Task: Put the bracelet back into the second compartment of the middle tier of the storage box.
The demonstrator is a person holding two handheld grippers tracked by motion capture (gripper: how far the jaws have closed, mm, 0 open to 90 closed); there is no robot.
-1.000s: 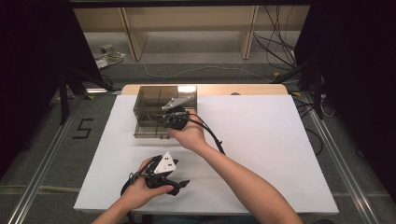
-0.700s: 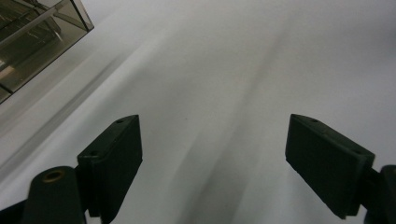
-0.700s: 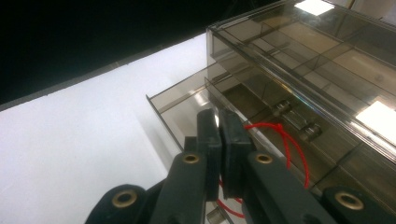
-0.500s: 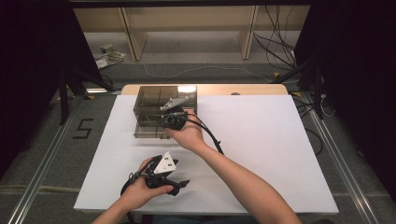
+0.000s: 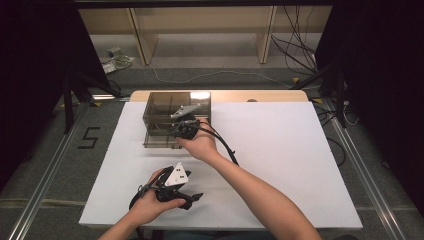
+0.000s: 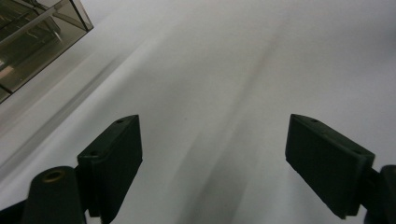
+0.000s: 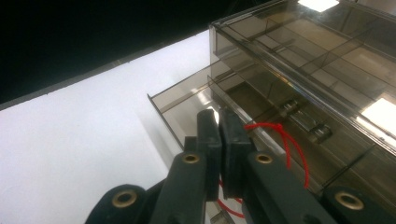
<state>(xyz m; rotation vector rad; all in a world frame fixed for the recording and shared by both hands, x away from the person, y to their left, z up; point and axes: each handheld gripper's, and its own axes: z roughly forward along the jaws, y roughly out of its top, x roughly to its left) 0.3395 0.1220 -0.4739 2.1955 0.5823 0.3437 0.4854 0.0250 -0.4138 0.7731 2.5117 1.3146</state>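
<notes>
White table [image 5: 280, 150], right claw [image 7: 218, 122] pinched shut at smoky plastic drawer box [image 5: 165, 117], left claw [image 6: 212, 154] wide, nothing between.

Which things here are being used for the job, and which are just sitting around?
In use:
- smoky clear drawer box
- its part-open drawer
- red string loop
- right gripper, jaws shut at the drawer
- left gripper, open, waiting

Just lying about:
- wooden shelf
- floor cables
- floor mark "5"
</notes>
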